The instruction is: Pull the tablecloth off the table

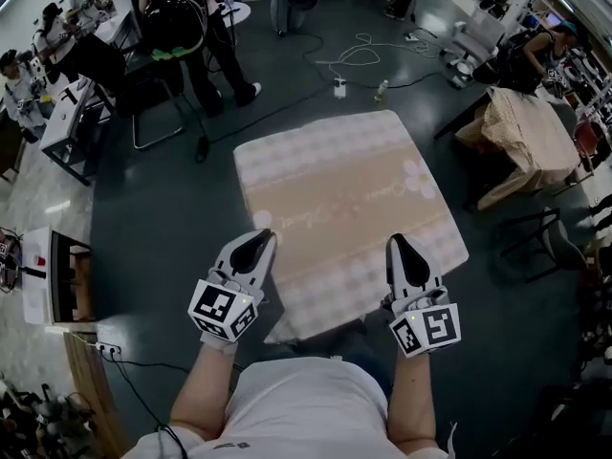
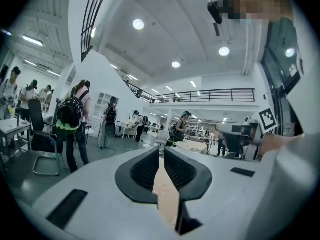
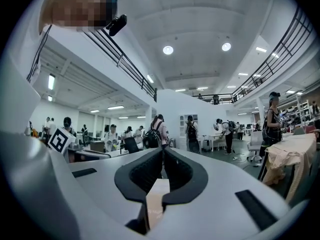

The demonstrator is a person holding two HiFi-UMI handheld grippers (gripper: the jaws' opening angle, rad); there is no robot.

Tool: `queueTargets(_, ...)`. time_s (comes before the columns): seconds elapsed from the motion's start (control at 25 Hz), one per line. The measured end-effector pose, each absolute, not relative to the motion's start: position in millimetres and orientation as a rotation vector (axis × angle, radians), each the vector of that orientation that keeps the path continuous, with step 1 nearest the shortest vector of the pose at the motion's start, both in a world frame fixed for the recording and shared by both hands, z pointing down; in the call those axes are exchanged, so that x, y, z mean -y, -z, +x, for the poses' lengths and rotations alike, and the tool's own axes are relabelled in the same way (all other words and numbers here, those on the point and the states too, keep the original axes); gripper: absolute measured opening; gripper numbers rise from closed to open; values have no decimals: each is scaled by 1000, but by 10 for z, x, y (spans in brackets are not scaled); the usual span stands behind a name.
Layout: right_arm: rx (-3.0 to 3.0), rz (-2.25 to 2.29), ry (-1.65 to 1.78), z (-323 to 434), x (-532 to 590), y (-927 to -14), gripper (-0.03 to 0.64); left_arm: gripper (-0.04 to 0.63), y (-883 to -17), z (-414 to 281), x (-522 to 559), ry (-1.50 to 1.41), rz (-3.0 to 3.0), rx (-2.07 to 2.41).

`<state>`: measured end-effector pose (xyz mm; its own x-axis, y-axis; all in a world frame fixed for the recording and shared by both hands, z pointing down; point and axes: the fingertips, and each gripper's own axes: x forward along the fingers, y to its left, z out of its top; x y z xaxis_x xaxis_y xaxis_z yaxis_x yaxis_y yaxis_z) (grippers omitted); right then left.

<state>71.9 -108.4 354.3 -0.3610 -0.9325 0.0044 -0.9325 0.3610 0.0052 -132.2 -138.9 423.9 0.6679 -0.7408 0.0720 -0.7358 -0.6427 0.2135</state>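
Note:
A beige tablecloth [image 1: 344, 199] with a pale checked border covers the table, which is hidden under it. In the head view both grippers rest on its near part. My left gripper [image 1: 262, 238] is shut on the cloth near its left edge, and my right gripper [image 1: 396, 241] is shut on it toward the right. The near edge of the cloth hangs crumpled between the two hands. In the left gripper view a strip of beige tablecloth [image 2: 167, 194] is pinched between the shut jaws of the left gripper [image 2: 161, 151]. The right gripper [image 3: 163, 151] likewise clamps a fold of tablecloth [image 3: 154, 196].
A person with a black backpack [image 1: 182, 17] stands at the back left beside a chair [image 1: 153, 103]. Another table with a beige cloth [image 1: 531, 132] is at the right. Cables [image 1: 354, 60] lie on the floor behind. A white desk [image 1: 53, 275] is at the left.

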Motion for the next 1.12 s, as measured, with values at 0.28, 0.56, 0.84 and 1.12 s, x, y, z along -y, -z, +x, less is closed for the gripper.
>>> queueTargets(0.28,2626,1651,-49,971,1481,-3712,26,15,-4498,-1332,1656,-47,2530,1364)
queueTargets(0.56,2659,1519,-130,1307,1924,-3889,28,110,-5076,-1476,2000,-222,2297,1555)
queueTargets(0.84,2650,1403,-229,1465,2199,-4192,28,164,-5965,-1701,2363,-333,2047,1613)
queueTargets(1.12,2619,1325,-250,1621,2242,-4376,28,225,-6775,-1924,2716,-358,1853,1595)
